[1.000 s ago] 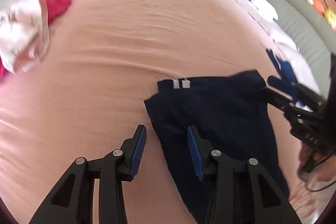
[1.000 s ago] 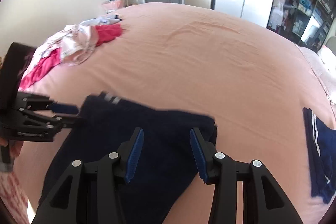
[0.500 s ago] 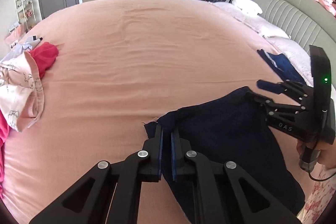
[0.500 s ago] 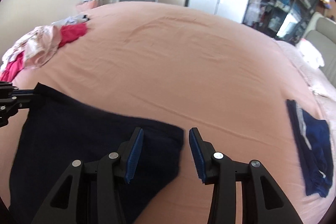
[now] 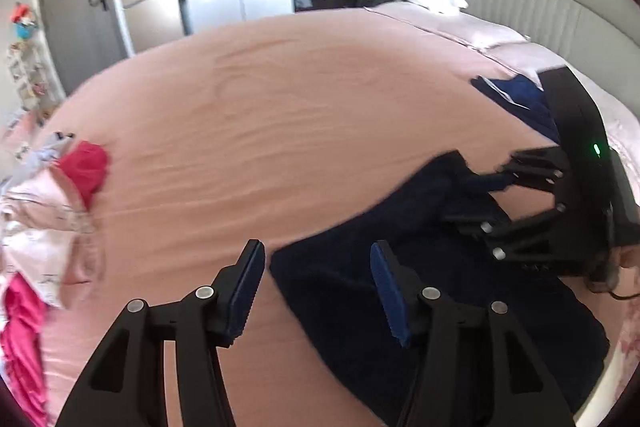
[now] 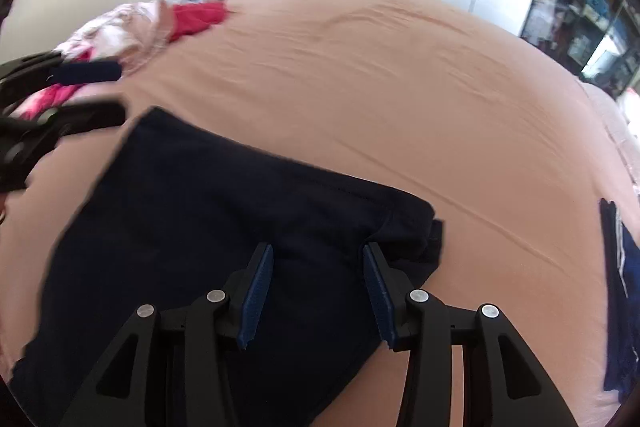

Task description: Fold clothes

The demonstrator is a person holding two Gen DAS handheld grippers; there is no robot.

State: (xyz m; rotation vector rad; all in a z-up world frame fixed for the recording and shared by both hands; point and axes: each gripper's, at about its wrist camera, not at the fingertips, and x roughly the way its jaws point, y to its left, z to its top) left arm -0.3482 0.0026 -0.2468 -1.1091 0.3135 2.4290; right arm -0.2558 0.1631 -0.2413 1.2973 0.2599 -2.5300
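Change since earlier frames: left gripper, clamped on the near-left corner of the dark navy garment half a second ago, has let go and lifted clear; the garment's left edge now lies flat on the sheet.
Left jaws: opening, about half spread, nothing between the pads; the garment's corner lies below, just right of the gap.
Right gripper: hangs low over the garment's right end, above a bunched fold near the hem.
Right jaws: parted about halfway, unchanged over the last second; pads press on nothing, cloth shows beneath the gap.
Garment position: spread on the pink bed sheet, near the bed's front edge, between the two grippers; its far-left corner points toward the left gripper in the right wrist view.
Unsorted pile: pink, white and red clothes, heaped at the bed's left side, well apart from the garment.
Folded blue garment: lies at the bed's right side, apart from the dark one.
Image quality: left wrist view is motion-blurred.
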